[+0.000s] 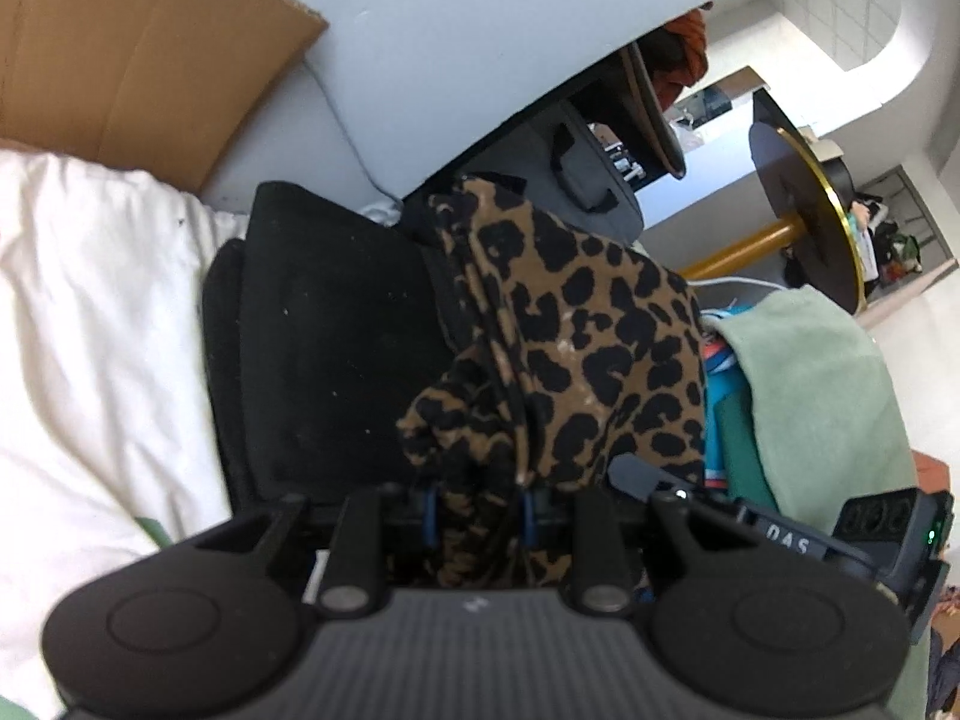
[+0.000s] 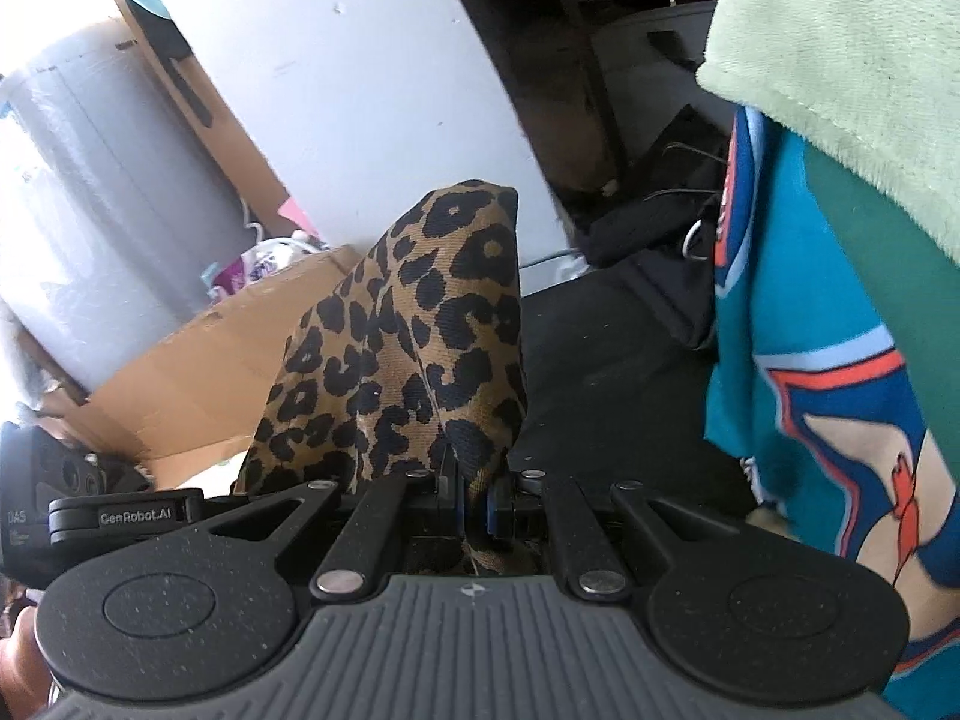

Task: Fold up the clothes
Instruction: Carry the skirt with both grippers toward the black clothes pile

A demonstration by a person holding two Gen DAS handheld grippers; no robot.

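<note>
— Two grippers are closed on one cloth? How are the fingers seen?

— Yes. The left gripper [image 1: 480,513] is clamped on a bunched part of the leopard-print garment [image 1: 576,324], and the right gripper [image 2: 474,501] is pinched on a thinner fold of it. In both, the fingers are nearly together, with fabric between them.

— Where is the garment held?

— It is lifted above a black cloth [image 1: 336,348]. A white cloth [image 1: 90,312] is seen at the left, a mint-green towel [image 1: 822,384] and a teal printed garment [image 2: 798,324] at the right, and a cardboard box [image 1: 138,54] behind.

— How should the step be done well?

— Probably the two grips should be drawn apart until the edge is straight, then the cloth lowered flat on the black surface, away from the neighbouring pile, so nothing is dragged.
</note>
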